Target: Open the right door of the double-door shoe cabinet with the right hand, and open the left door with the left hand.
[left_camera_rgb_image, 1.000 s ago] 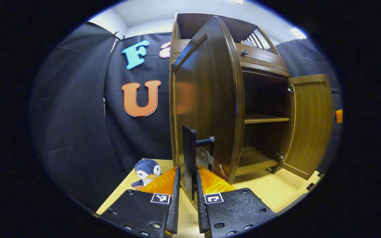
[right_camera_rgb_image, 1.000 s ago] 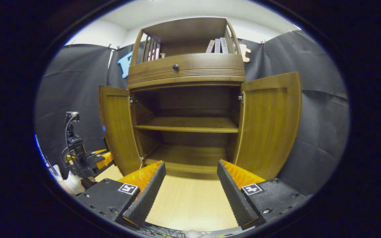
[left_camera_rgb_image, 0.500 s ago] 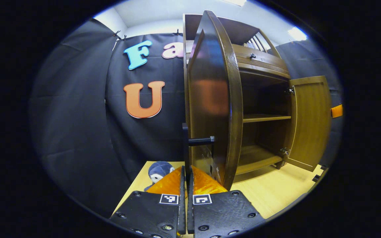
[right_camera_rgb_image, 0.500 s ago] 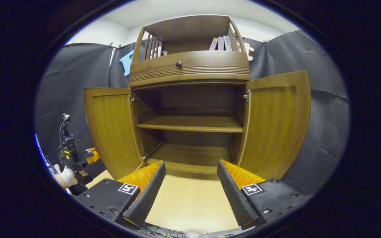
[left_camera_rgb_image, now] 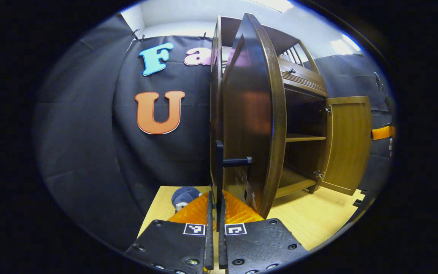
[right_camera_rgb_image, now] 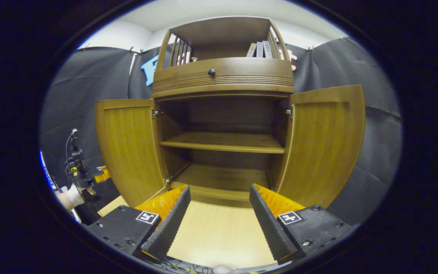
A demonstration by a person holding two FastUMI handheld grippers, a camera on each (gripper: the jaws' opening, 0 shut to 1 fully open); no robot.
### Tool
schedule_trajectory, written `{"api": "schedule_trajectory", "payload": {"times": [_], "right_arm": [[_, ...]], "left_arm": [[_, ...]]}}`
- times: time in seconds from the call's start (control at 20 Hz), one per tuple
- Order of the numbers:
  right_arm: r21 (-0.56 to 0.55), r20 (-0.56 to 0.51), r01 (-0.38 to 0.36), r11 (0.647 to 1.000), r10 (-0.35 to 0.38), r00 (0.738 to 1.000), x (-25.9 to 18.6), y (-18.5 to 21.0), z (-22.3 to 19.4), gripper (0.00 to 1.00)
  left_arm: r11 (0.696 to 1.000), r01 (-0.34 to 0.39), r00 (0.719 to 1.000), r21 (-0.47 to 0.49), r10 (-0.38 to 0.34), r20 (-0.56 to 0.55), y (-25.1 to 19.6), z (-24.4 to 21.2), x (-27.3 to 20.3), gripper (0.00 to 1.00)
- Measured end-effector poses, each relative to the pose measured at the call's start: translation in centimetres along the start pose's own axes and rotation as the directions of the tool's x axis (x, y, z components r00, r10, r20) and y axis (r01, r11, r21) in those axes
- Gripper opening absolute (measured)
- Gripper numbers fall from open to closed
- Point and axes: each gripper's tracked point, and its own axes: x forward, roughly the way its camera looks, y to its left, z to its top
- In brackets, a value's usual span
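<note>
The wooden shoe cabinet (right_camera_rgb_image: 222,80) faces me in the right gripper view with both doors swung wide: the left door (right_camera_rgb_image: 127,148) and the right door (right_camera_rgb_image: 325,144). My right gripper (right_camera_rgb_image: 219,188) hangs open in front of the cabinet's base, holding nothing. In the left gripper view the left door (left_camera_rgb_image: 249,114) stands nearly edge-on, and its black bar handle (left_camera_rgb_image: 219,167) runs down between my left gripper's (left_camera_rgb_image: 216,196) fingers, which are shut on it. The right door (left_camera_rgb_image: 350,144) shows beyond. Far off at the left, a hand holds the left gripper (right_camera_rgb_image: 82,177).
A plush penguin (left_camera_rgb_image: 183,195) sits on the light wooden floor (right_camera_rgb_image: 219,232) left of the cabinet. Inside, a shelf (right_camera_rgb_image: 222,141) crosses the middle. Above the doors is a drawer with a round knob (right_camera_rgb_image: 211,72), and books (right_camera_rgb_image: 259,49) stand on top.
My left gripper closed onto the left door's handle and pulled the door wider open. The right gripper stayed open and barely moved.
</note>
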Motion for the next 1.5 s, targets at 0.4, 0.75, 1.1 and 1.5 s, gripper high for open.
{"api": "schedule_trajectory", "payload": {"times": [0.4,0.75,1.1,1.5], "right_arm": [[-0.004,-0.001,-0.005,1.0,0.005,1.0,0.2,0.5,0.1,0.99],[0.001,0.01,-0.006,1.0,0.006,1.0,0.2,0.6,0.4,0.99],[0.009,0.024,0.008,1.0,-0.008,1.0,0.0,0.1,0.6,0.99],[0.023,0.064,0.109,0.994,-0.11,0.992,-0.6,-3.6,1.9,0.99]], "left_arm": [[0.999,-0.037,0.999,0.025,0.038,-0.01,1.0,0.1,-0.8,0.25],[0.994,-0.109,0.994,-0.004,0.109,-0.022,2.0,-0.1,-2.7,0.92],[0.974,-0.224,0.974,0.033,0.225,-0.01,2.4,2.5,-7.4,0.85],[0.949,-0.293,0.956,0.118,0.29,0.04,-5.8,8.5,-10.0,0.95]]}}
